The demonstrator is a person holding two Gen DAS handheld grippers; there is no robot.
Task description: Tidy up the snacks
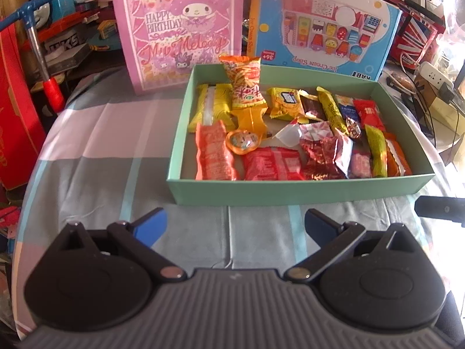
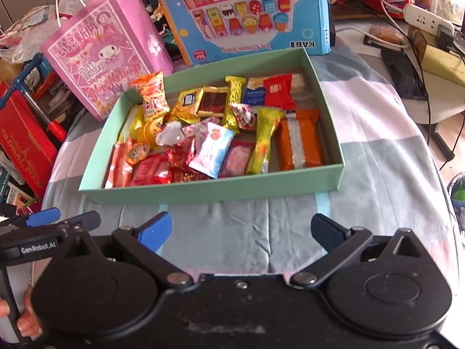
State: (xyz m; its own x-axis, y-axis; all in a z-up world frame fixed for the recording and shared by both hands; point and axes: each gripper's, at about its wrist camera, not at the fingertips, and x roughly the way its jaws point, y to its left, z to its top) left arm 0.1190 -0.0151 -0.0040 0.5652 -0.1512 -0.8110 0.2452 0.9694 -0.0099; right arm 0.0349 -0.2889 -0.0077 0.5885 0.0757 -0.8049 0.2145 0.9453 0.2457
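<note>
From the left wrist view, the left tongs [image 1: 235, 221] hang released, fingers spread wide with nothing between them, above the checked cloth [image 1: 116, 174] on the tabletop, just short of the near wall of the green box [image 1: 290, 195]. The snacks [image 1: 290, 133] lie loose inside the box; an orange noodle packet [image 1: 244, 81] leans upright by its far-left corner and a red packet [image 1: 273, 164] lies against the near wall. A pink gift bag [image 1: 177, 26] and a blue toy box [image 1: 322, 26] stand behind, at the tabletop's far edge. From the right wrist view, the right tongs [image 2: 241, 229] are likewise released and bare, over the cloth before the green box [image 2: 203, 193]. Inside it, an orange bar [image 2: 300, 139] lies toward the near-right corner beside a green-yellow packet [image 2: 264, 139], with a pale blue-and-pink packet [image 2: 212, 148] near the middle. The left tongs [image 2: 43, 218] show at the left edge.
</note>
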